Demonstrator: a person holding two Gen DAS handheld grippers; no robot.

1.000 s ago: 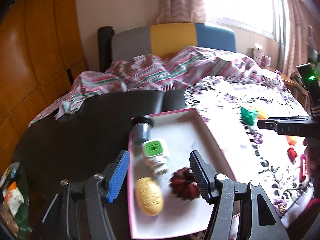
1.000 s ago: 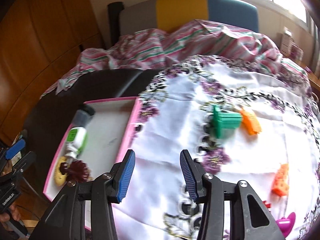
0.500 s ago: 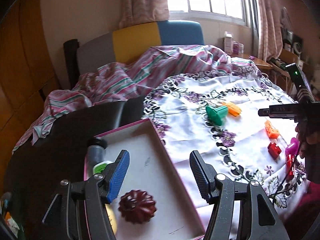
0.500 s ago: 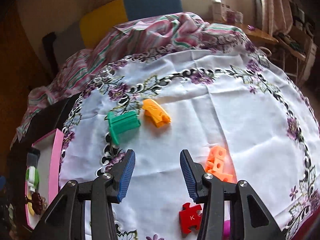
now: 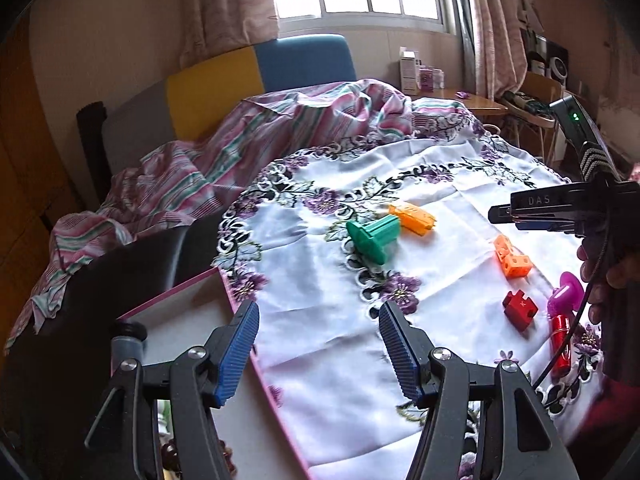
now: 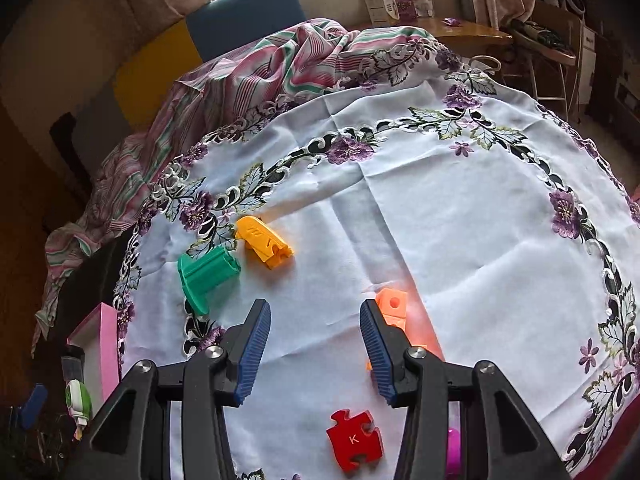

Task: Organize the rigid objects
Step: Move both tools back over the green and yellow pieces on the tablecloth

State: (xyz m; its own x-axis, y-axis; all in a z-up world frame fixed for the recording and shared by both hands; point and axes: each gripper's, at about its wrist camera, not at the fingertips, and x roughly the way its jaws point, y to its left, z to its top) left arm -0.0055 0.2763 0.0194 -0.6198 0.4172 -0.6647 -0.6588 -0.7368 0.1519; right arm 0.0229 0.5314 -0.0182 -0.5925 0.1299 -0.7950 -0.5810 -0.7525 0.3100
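Note:
Loose plastic pieces lie on the white flowered tablecloth (image 6: 460, 220): a green flanged piece (image 5: 374, 236) (image 6: 206, 274), a yellow-orange clip (image 5: 412, 218) (image 6: 262, 242), an orange block (image 5: 512, 258) (image 6: 394, 308), a red puzzle piece marked K (image 6: 354, 440) (image 5: 519, 310), a magenta piece (image 5: 566, 292) and a red tube (image 5: 560, 344). The pink-rimmed white tray (image 5: 192, 320) (image 6: 102, 344) sits at the left and holds a grey-capped item (image 5: 126, 342) and a green-and-white item (image 6: 78, 398). My left gripper (image 5: 318, 346) is open over the tray's right rim. My right gripper (image 6: 314, 354) is open above the cloth, the orange block beside its right finger.
A striped pink cloth (image 5: 224, 160) is heaped at the back over a chair with grey, yellow and blue panels (image 5: 224, 84). A wooden side table (image 6: 460, 34) with small boxes stands at the back right. Black tabletop (image 5: 80, 304) lies left of the tray.
Both views have swung right, from the tray to the cloth with the loose pieces. The right gripper has come closer to the orange block and red puzzle piece. Both stay open.

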